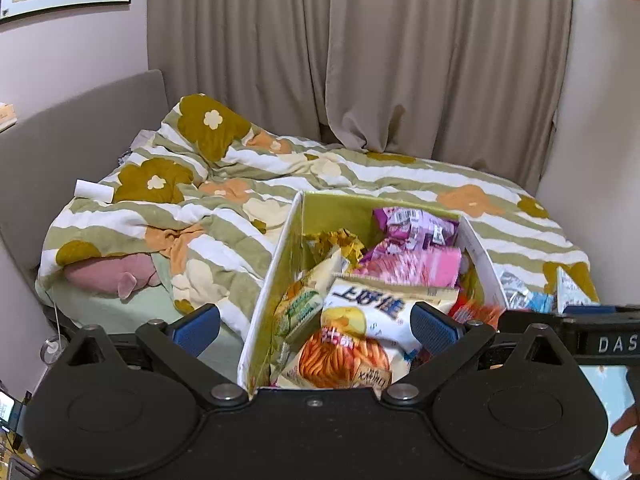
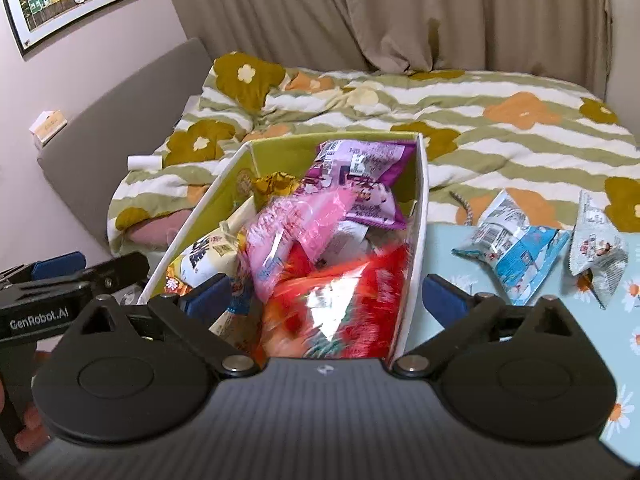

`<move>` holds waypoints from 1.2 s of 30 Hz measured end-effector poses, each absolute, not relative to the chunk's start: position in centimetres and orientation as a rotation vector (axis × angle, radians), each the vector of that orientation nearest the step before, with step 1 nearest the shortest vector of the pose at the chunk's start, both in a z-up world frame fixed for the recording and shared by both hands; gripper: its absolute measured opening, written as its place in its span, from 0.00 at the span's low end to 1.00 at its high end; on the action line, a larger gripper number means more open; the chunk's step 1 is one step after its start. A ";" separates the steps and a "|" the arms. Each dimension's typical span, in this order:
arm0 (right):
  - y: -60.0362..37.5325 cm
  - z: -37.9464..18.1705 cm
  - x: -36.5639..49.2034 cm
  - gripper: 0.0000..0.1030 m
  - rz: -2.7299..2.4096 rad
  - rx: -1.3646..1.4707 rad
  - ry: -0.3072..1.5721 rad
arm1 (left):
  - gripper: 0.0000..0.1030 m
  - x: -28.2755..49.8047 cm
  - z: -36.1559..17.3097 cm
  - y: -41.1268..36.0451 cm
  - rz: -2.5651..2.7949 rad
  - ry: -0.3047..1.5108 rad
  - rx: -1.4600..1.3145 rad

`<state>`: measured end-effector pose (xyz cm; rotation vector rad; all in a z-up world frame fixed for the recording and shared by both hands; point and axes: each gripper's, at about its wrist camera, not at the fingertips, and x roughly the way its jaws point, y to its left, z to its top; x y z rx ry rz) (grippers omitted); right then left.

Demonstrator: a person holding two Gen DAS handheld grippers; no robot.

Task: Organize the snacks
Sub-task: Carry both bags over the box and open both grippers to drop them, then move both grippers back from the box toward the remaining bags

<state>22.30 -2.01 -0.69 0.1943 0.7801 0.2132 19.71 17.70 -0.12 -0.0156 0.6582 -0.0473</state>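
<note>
A white box with a green inside [image 1: 276,264] [image 2: 420,216] holds several snack bags: a cream chip bag [image 1: 360,320], a pink bag [image 1: 416,266] [image 2: 296,220], a purple bag [image 1: 416,224] [image 2: 360,172] and a red bag [image 2: 344,304]. My left gripper [image 1: 316,330] is open, its fingers straddling the box's left wall above the cream bag. My right gripper [image 2: 326,296] is open, its fingers straddling the box's right wall above the red bag. A blue-and-white bag [image 2: 508,244] [image 1: 524,296] and a silver bag [image 2: 596,248] lie right of the box.
The box stands on a pale blue floral tablecloth [image 2: 444,248] in front of a bed with a striped flower quilt [image 1: 200,208] [image 2: 480,120]. Curtains [image 1: 360,40] hang behind. A pink pillow [image 1: 108,276] lies at the bed's left.
</note>
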 end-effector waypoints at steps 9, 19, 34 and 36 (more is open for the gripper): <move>-2.2 -0.7 21.6 1.00 0.178 0.205 0.761 | 1.00 19.6 -0.6 17.4 -0.078 0.669 0.010; -2.3 0.6 20.6 1.00 0.162 0.221 0.728 | 1.00 19.0 0.5 16.7 -0.100 0.641 0.038; -9.6 2.7 19.1 1.00 0.181 0.200 0.652 | 1.00 17.8 2.7 7.6 -0.089 0.598 0.043; -11.5 2.7 19.3 1.00 0.183 0.206 0.654 | 1.00 18.0 2.7 5.5 -0.093 0.597 0.053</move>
